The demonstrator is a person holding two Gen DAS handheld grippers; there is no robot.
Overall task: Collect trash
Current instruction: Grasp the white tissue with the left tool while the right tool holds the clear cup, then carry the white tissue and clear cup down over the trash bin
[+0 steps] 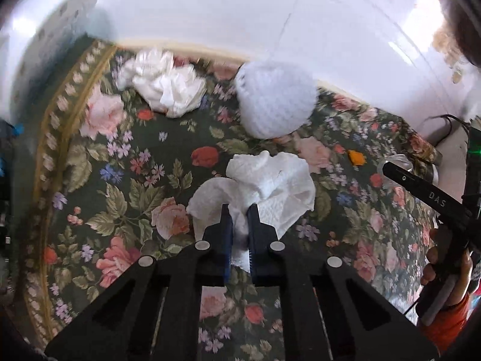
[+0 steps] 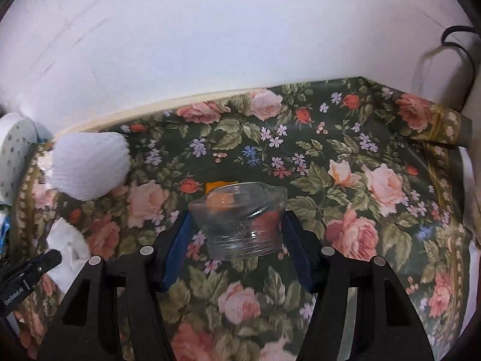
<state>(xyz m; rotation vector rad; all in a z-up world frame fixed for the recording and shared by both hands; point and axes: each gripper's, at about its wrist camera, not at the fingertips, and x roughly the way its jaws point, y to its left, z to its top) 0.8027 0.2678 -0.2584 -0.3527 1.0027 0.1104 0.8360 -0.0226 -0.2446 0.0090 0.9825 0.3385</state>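
My left gripper (image 1: 240, 214) is shut on a crumpled white paper towel (image 1: 270, 180) that lies on the floral tablecloth (image 1: 135, 180); the paper bunches between the blue pads. Another crumpled tissue (image 1: 168, 87) lies at the far left, and a white foam net (image 1: 275, 99) sits beside it. In the right wrist view my right gripper (image 2: 236, 221) is shut on a clear plastic cup (image 2: 237, 225), whose wall is squashed between the pads. A small orange scrap (image 2: 215, 186) lies just behind the cup. The foam net (image 2: 90, 165) and the paper towel (image 2: 69, 246) show at the left.
A white wall (image 2: 240, 45) runs along the table's far edge. A white perforated object (image 2: 16, 150) stands at the left end, and a black cable (image 2: 460, 45) hangs at the right. A hand with an orange sleeve (image 1: 445, 270) holds the right gripper.
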